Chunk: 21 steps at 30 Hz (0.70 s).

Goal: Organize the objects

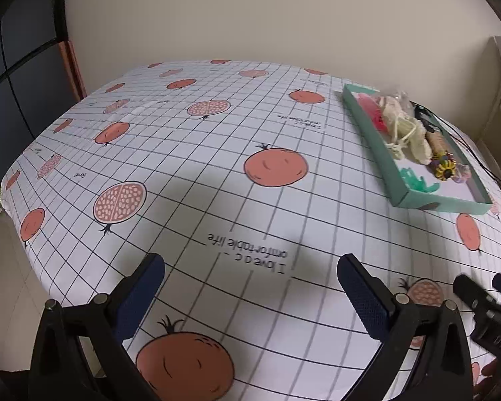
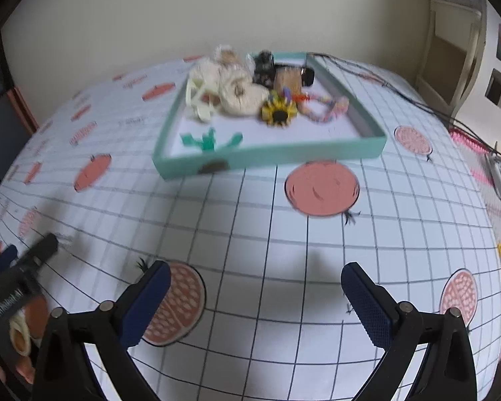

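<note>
A shallow teal box (image 2: 274, 157) (image 1: 427, 200) lies on the far side of the table. Inside it are cream knitted pieces (image 2: 237, 90) (image 1: 404, 123), a yellow sunflower ornament (image 2: 279, 112) (image 1: 446, 168), a pastel bead string (image 2: 327, 110), a cork-like cylinder (image 2: 287, 78) and a small black item (image 2: 264, 67). My left gripper (image 1: 250, 264) hovers open over the tablecloth, well short of the box, holding nothing. My right gripper (image 2: 255, 272) is open too, empty, in front of the box. Each gripper shows at the other view's edge: the right gripper (image 1: 484, 297) and the left gripper (image 2: 26, 260).
The table carries a white grid cloth (image 1: 197, 173) printed with pomegranates. Black cables (image 2: 400, 97) trail off the far right corner. A pink fringed mat (image 2: 474, 153) lies at the right edge. A beige wall stands behind, with white furniture (image 2: 451, 50) at right.
</note>
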{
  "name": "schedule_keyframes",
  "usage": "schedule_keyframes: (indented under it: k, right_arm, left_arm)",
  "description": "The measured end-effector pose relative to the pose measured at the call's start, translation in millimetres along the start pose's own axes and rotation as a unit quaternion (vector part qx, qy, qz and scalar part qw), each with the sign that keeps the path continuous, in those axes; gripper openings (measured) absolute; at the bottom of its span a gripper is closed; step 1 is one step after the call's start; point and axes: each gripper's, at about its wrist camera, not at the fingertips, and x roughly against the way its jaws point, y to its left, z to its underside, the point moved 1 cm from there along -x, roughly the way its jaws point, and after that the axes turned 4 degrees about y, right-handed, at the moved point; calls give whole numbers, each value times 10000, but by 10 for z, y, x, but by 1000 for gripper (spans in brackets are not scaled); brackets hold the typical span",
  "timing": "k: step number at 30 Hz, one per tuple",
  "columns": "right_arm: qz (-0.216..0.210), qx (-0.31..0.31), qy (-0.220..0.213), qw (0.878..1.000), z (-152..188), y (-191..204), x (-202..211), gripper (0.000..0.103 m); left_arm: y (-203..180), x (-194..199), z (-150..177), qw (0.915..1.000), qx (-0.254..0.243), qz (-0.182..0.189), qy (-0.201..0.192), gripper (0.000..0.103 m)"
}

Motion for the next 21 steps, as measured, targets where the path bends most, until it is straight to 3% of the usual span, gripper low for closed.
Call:
schedule_keyframes:
  k: [13,21]
  right_arm:
    - [158,-51,-41,9999,43,-1,-124,103]
    - [346,-64,-57,9994,79,-5,-182,103]
  left_arm:
    - [-45,-283,125,9991,-8,27,431,103]
    - [-59,-276,171,9995,33,10,305,103]
